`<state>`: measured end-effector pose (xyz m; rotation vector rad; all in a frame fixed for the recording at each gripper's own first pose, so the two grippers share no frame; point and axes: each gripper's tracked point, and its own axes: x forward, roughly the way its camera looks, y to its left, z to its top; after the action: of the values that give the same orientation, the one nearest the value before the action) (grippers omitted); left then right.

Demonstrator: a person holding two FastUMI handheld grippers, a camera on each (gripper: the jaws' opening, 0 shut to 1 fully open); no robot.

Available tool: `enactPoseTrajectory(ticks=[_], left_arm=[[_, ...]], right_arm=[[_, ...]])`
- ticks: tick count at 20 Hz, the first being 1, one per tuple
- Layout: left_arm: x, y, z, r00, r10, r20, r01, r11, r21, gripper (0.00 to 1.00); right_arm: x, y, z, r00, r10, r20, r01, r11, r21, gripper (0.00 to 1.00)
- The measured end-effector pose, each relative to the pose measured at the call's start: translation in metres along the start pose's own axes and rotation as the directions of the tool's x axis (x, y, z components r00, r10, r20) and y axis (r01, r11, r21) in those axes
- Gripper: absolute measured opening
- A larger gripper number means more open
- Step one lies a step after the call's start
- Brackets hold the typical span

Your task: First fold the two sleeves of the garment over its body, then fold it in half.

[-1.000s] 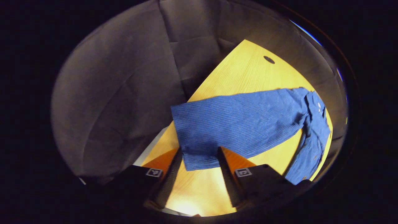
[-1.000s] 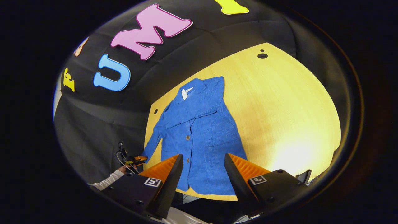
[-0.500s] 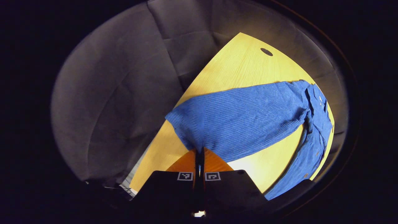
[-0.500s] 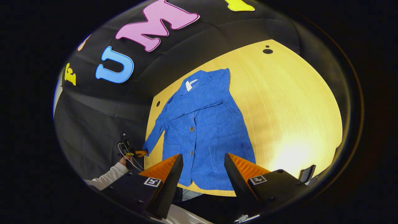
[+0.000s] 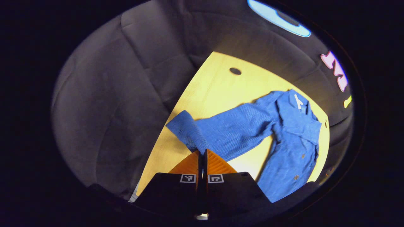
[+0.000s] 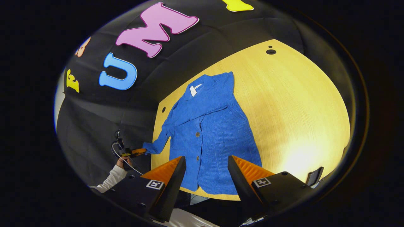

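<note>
Left gripper [image 5: 202,154]: clenched on the sleeve [image 5: 221,134] cuff.
Sleeve axis: ran forward and rightward from the fingers to the jacket [image 6: 210,132] body on the table [image 6: 300,110].
Right gripper [image 6: 204,176]: released, hovering above the hem.
Nearer hand: left.

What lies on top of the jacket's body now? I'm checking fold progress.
One sleeve lies folded across the jacket chest. The other sleeve, pinched by the left gripper, hangs off it. Fabric beneath the fold is hidden.
</note>
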<state>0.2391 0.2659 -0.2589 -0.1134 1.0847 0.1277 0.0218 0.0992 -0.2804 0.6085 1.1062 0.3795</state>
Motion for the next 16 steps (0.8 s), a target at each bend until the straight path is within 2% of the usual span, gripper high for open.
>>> enactPoseTrajectory(ticks=[4, 8, 10, 13, 16], left_arm=[[-0.045, -0.063, 0.049, 0.99, -0.053, 0.128, 0.038, 0.993, 0.116, 0.0], [-0.076, -0.163, 0.085, 0.963, -0.19, 0.193, 0.148, 0.966, 0.212, 0.0], [-0.08, -0.217, 0.092, 0.952, -0.238, 0.192, 0.174, 0.938, 0.301, 0.0], [-0.076, -0.321, 0.088, 0.927, -0.346, 0.146, 0.262, 0.874, 0.409, 0.0], [-0.056, -0.415, 0.073, 0.895, -0.441, 0.065, 0.366, 0.811, 0.456, 0.0]], right_arm=[[-0.007, -0.003, 0.002, 1.0, 0.011, 0.011, -0.011, 1.0, -0.004, 0.87], [-0.018, -0.016, 0.0, 0.999, 0.012, 0.031, -0.012, 1.0, 0.012, 0.86], [-0.024, -0.028, -0.003, 0.999, 0.003, 0.039, -0.004, 0.999, 0.038, 0.87], [-0.033, -0.05, -0.012, 0.998, -0.019, 0.054, 0.015, 0.997, 0.078, 0.87], [-0.043, -0.069, -0.02, 0.997, -0.04, 0.065, 0.032, 0.992, 0.124, 0.87]])
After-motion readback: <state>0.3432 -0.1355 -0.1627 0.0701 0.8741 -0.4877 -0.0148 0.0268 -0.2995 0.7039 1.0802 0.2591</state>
